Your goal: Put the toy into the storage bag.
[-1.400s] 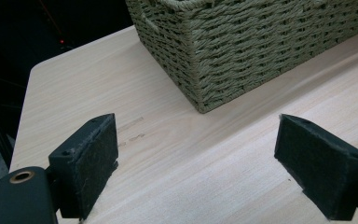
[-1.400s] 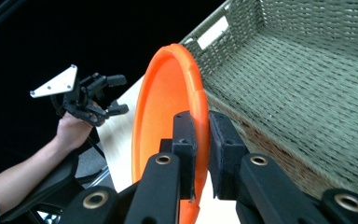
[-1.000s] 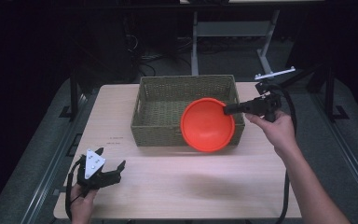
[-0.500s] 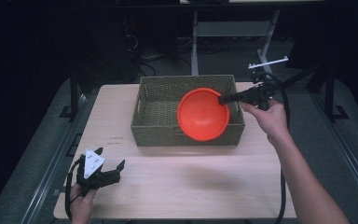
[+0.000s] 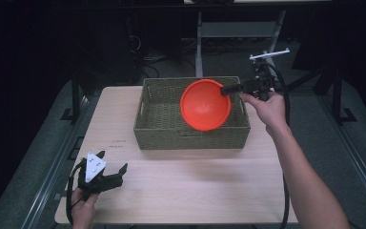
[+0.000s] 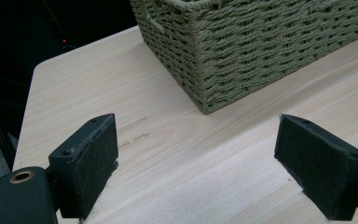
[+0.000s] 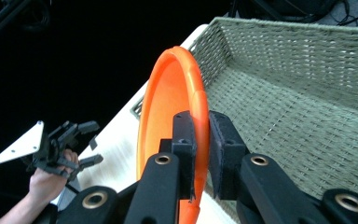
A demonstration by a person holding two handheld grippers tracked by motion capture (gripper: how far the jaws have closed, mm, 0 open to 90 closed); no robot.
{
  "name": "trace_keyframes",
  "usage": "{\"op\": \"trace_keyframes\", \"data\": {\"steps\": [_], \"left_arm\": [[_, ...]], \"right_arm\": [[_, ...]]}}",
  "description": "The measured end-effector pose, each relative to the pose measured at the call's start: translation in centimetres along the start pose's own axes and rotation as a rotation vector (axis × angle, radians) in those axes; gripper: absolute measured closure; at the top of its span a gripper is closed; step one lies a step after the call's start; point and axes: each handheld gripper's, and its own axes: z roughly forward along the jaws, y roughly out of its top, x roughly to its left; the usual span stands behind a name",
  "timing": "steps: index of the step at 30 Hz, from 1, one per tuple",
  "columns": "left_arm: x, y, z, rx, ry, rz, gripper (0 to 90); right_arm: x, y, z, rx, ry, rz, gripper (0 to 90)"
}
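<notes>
An orange bowl (image 5: 205, 105) hangs tilted on edge over the right half of a woven green basket (image 5: 162, 131). My right gripper (image 5: 227, 89) is shut on the bowl's rim, which the right gripper view shows pinched between the pads of my right gripper (image 7: 201, 135), with the bowl (image 7: 168, 107) above the basket's floor (image 7: 289, 112). My left gripper (image 5: 110, 170) rests low at the table's front left corner, open and holding nothing. In the left gripper view its pads (image 6: 91, 158) stand wide apart above bare wood, facing a corner of the basket (image 6: 242, 46).
The light wooden table (image 5: 190, 186) has free surface in front of the basket and to its left. A metal stand (image 5: 205, 33) and cables lie on the dark floor beyond the far edge. Dark floor rails run along both sides.
My right gripper has carried the orange bowl up and toward the far side, from the basket's front right rim to above its interior. The left gripper has stayed put.
</notes>
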Motion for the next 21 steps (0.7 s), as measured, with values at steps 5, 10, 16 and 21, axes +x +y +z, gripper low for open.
{"op": "trace_keyframes", "data": {"steps": [5,10,16,21], "left_arm": [[0.0,0.0,0.0,0.001,0.001,-0.001,12.9],[0.0,0.0,0.0,-0.001,0.000,0.000,12.9],[0.0,0.0,0.0,-0.004,-0.001,-0.001,12.9],[-0.1,0.0,0.1,-0.004,-0.002,0.000,12.9]], "right_arm": [[-0.7,0.2,0.2,-0.003,-0.020,0.015,81.3],[-1.6,0.5,0.3,-0.021,-0.041,0.050,81.1],[-2.3,0.7,0.6,-0.031,-0.064,0.063,81.1],[-2.7,0.6,0.9,-0.060,-0.057,0.081,81.1]]}}
